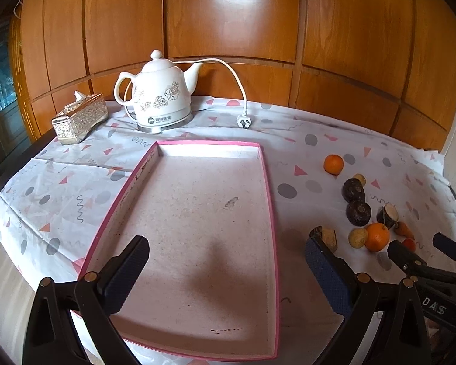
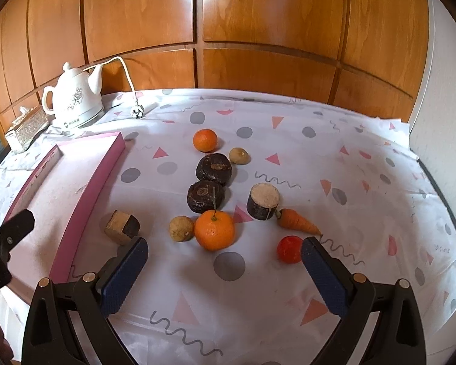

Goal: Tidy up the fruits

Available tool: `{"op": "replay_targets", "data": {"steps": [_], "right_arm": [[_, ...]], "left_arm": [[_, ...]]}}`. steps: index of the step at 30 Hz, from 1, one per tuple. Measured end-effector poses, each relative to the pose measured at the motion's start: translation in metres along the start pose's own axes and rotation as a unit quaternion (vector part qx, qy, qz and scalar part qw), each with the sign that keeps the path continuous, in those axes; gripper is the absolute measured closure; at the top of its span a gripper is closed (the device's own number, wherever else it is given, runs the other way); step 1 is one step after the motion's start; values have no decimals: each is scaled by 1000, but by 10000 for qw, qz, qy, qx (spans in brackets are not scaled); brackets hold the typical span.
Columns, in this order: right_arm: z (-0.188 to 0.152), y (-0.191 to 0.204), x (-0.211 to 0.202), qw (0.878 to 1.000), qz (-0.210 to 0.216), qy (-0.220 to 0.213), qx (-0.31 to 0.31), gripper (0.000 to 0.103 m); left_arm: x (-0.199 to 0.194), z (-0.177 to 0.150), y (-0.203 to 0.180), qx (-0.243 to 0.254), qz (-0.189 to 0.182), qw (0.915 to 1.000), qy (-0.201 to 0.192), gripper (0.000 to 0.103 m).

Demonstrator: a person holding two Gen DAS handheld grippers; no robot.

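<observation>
A shallow pink tray [image 1: 270,194] lies on the patterned tablecloth; its right wall shows in the right wrist view [image 2: 88,200]. My left gripper [image 1: 228,273] is open and empty over the tray's near half. To the tray's right lie two oranges [image 2: 214,230] [image 2: 205,140], two dark round fruits [image 2: 213,168] [image 2: 205,196], two small tan fruits [image 2: 181,228] [image 2: 239,155], a carrot [image 2: 298,220], a red fruit [image 2: 288,249] and two cut stem pieces [image 2: 263,200] [image 2: 122,227]. My right gripper [image 2: 225,264] is open and empty, just short of the near orange.
A white electric kettle [image 1: 162,97] with its loose cord and plug [image 1: 244,120] stands at the back, next to a silver tissue box [image 1: 80,118]. Wooden panelling rises behind the table. The table edge [image 2: 440,188] runs along the right.
</observation>
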State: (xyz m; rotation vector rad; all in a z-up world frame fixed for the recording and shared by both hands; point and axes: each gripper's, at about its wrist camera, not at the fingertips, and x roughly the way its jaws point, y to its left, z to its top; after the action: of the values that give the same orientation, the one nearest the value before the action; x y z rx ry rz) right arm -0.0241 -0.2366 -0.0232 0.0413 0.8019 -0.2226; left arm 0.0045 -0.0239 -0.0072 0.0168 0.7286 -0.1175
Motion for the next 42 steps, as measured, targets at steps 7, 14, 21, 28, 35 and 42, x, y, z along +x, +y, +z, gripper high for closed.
{"op": "replay_targets", "data": {"steps": [7, 14, 21, 28, 35, 42], "right_arm": [[0, -5, 4, 9999, 49, 69, 99, 1], [0, -4, 4, 9999, 10, 84, 93, 1], [0, 0, 2, 10000, -30, 86, -31, 1], [-1, 3, 2, 9999, -45, 105, -94, 1], [-2, -5, 7, 9998, 24, 220, -4, 1], [1, -37, 13, 9984, 162, 367, 404, 3]], "left_arm": [[3, -1, -4, 90, -40, 9999, 69, 0], [2, -3, -6, 95, -144, 9998, 98, 0], [-2, -6, -1, -16, -308, 9995, 88, 0], [-6, -9, -1, -2, -443, 9990, 105, 0], [-5, -8, -15, 316, -571, 9978, 136, 0], [1, -4, -29, 557, -918, 9941, 168, 0]]}}
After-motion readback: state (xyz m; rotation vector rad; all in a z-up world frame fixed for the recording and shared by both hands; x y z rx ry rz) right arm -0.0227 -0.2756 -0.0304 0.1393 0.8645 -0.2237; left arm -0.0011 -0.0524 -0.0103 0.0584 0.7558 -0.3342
